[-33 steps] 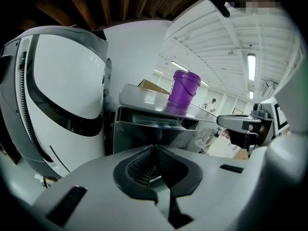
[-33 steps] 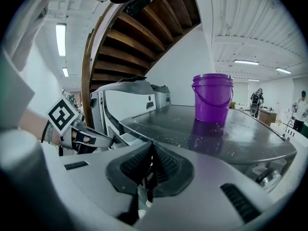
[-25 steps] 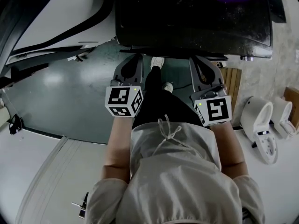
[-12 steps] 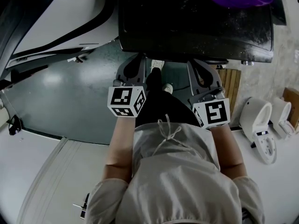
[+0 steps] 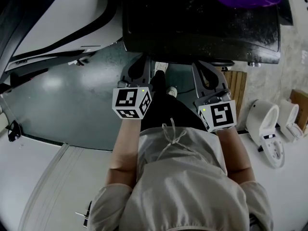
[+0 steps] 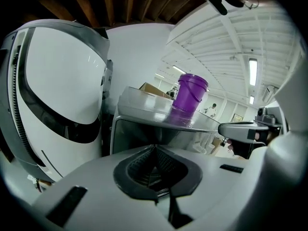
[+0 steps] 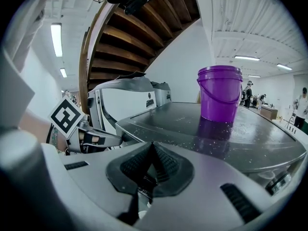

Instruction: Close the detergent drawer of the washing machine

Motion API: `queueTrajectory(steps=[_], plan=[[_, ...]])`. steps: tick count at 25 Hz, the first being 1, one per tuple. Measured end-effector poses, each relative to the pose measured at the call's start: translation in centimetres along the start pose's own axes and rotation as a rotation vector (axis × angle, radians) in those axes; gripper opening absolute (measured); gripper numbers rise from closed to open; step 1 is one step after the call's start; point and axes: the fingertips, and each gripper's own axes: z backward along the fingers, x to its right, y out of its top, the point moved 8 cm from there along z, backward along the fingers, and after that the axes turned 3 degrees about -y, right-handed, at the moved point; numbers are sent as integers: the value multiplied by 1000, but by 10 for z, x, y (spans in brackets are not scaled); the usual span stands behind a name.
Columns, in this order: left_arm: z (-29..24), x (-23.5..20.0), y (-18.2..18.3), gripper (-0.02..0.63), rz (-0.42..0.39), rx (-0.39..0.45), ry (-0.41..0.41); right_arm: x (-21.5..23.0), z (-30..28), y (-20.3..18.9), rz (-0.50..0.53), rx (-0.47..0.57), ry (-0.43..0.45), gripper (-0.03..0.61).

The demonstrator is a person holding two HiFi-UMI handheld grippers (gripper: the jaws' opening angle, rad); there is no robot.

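The washing machine [image 5: 202,28] fills the top of my head view, dark lid toward me, and it sits a touch lower in the picture than it did 1 second ago. I've leaned in a little, nothing more. To my left the white curved housing [image 5: 48,13] with its black band has barely shifted, and the green floor [image 5: 62,95] below it looks the same. The purple bucket [image 7: 220,93] stands on the lid, well back from the front edge, and it has not been touched.

Now my 2 grippers. The left gripper [image 5: 143,59] has crept forward, its marker cube [image 5: 131,103] riding slightly higher than before, and its tips now sit just under the lid's front edge. The right gripper [image 5: 202,64] has hardly moved and is level with the left. In each gripper view the pads meet at the tip: left gripper [image 6: 154,150] closed on nothing, right gripper [image 7: 153,146] closed on nothing.

The detergent drawer? I can't pick it out. The lid's overhang hides the front panel from above, and the left gripper view shows only a plain grey front. So I judge this a small approach, with no contact made. The push that closes the drawer is yet to come, and closed jaws suit a push.
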Motion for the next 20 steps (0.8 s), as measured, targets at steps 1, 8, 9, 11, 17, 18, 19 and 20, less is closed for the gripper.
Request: queueTrajectory(steps=[1, 8, 9, 11, 17, 18, 19, 20], plan=[[0, -1, -1, 18, 2, 3, -9, -1, 1, 1, 2, 1, -1, 5], [6, -3, -16, 18, 37, -24, -22, -2, 15, 4, 5, 6, -25, 5], [9, -1, -18, 18, 50, -19, -34, -1, 18, 6, 0, 14, -29, 5], [24, 6, -18, 18, 56, -1, -59, -1, 28, 11, -16, 39, -26, 5], [69, 36, 35, 18, -129, 104, -107, -4, 61, 37, 17, 124, -23, 5], [74, 40, 46, 18, -153, 122, -116, -5, 66, 41, 21, 135, -28, 5], [80, 45, 56, 18, -176, 138, -122, -6, 71, 45, 24, 146, -33, 5], [86, 49, 65, 18, -201, 153, -125, -8, 77, 49, 29, 157, -38, 5]])
